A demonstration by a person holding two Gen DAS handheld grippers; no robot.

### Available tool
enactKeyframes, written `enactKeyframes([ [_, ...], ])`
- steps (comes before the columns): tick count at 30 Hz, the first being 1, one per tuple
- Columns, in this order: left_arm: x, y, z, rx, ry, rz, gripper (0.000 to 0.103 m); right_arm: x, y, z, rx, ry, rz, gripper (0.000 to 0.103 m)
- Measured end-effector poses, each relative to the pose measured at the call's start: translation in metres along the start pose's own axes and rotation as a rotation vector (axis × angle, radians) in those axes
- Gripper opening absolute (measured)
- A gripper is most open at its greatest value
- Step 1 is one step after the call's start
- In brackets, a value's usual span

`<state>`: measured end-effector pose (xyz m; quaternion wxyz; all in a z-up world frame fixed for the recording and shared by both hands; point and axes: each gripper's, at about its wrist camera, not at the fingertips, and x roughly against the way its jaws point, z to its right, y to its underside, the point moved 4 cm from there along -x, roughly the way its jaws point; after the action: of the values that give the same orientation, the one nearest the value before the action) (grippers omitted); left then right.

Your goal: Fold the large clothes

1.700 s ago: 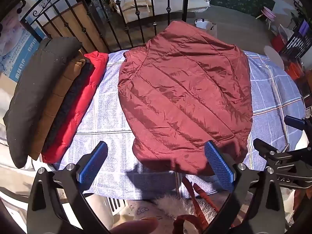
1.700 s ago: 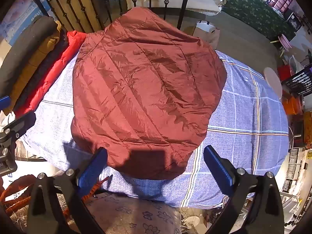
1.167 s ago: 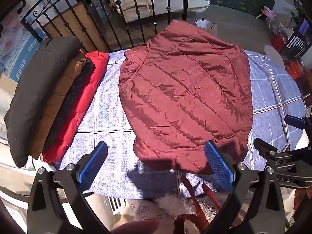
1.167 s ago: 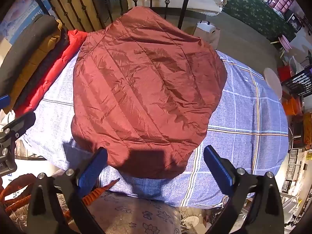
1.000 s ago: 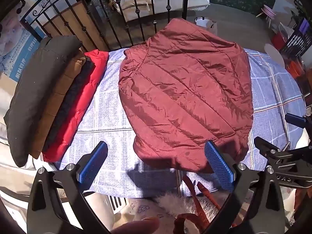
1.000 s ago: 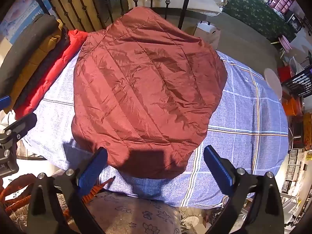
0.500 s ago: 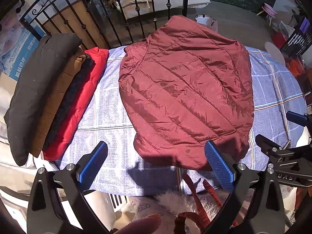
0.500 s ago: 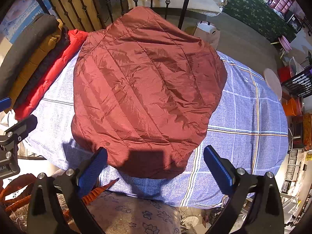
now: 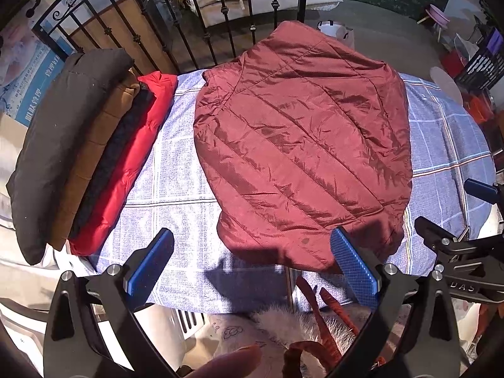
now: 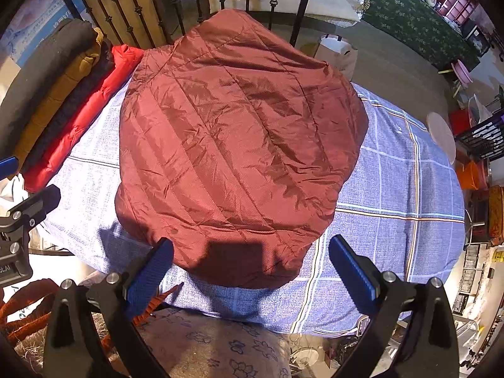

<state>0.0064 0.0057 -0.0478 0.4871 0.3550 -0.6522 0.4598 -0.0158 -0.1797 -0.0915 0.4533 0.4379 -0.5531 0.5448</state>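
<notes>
A dark red quilted jacket [image 9: 299,145] lies spread flat, folded into a broad shape, on a table with a blue checked cloth [image 9: 176,189]. It also shows in the right wrist view [image 10: 236,145]. My left gripper [image 9: 252,264] is open and empty, above the table's near edge by the jacket's near hem. My right gripper [image 10: 250,267] is open and empty, just above the near hem of the jacket. The right gripper's body shows at the right of the left wrist view [image 9: 456,252].
A stack of folded jackets, black [image 9: 63,138], tan, dark and bright red [image 9: 132,157], lies along the table's left side. A black iron railing [image 9: 220,15] stands behind the table. A flower-print seat [image 10: 204,346] is below the near edge. Baskets and clutter stand at the right.
Both grippers have drifted very slightly; the jacket lies as before. Both stay open and empty.
</notes>
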Motion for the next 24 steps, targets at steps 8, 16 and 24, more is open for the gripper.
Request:
enactKeyframes([
  [8,-0.0004,0.0006,-0.0003,0.001,0.001,-0.001,0.098,0.0000,0.0000,-0.0006,0.001,0.000,0.000,0.097],
  [16,-0.0031,0.0029,0.0032,-0.001,0.016,-0.013,0.098,0.0001,0.0003,-0.0008,0.000,-0.001,0.000,0.097],
  [24,-0.0019,0.0015,0.0020,0.003,0.018,-0.015,0.098,-0.0002,0.0005,-0.0009,0.002,-0.001,-0.001,0.097],
])
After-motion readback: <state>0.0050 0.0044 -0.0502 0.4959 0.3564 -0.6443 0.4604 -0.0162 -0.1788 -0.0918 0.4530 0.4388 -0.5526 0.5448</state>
